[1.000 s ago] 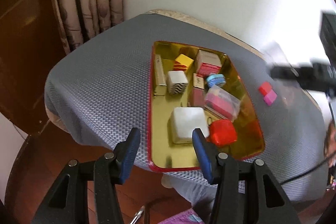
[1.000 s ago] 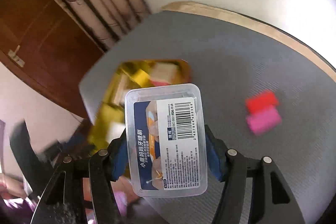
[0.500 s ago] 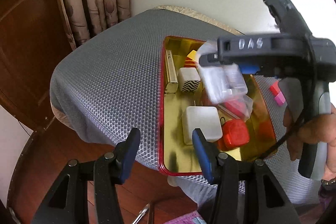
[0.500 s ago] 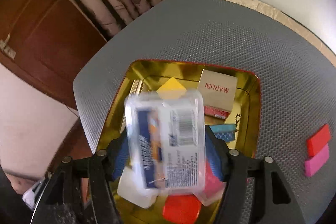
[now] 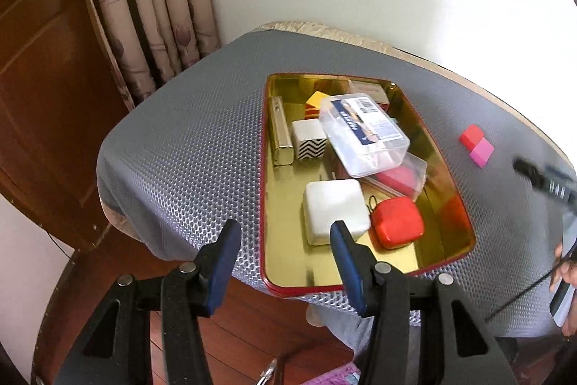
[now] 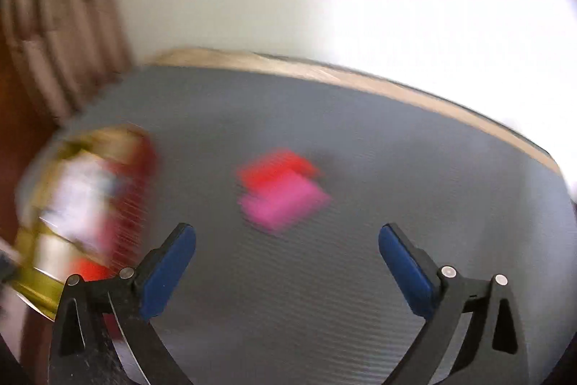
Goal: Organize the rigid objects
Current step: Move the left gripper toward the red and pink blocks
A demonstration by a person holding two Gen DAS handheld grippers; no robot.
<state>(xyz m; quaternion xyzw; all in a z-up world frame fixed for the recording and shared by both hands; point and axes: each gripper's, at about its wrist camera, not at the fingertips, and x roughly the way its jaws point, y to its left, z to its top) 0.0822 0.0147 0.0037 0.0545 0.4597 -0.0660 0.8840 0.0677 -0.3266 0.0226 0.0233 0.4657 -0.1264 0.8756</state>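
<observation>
- One left gripper (image 5: 285,240) hangs over the near rim of the tray, its two blue fingers (image 5: 223,251) spread apart with nothing between them.
- One gold tray (image 5: 414,112) with a red rim sits on the grey mat (image 5: 187,150).
- Inside it, left to right: one gold bar-shaped case (image 5: 280,132), one white block with a black zigzag (image 5: 309,139), one yellow cube (image 5: 316,99), one white square box (image 5: 333,210), one clear labelled box (image 5: 362,134) lying tilted on top of a second clear box with pink contents (image 5: 404,175), one red box (image 5: 396,222).
- On the mat outside the tray, one red block (image 6: 274,170) and one pink block (image 6: 285,202) touch each other.
- One right gripper (image 6: 286,262), motion-blurred view, has its fingers wide apart and empty, with the two blocks ahead of them.
</observation>
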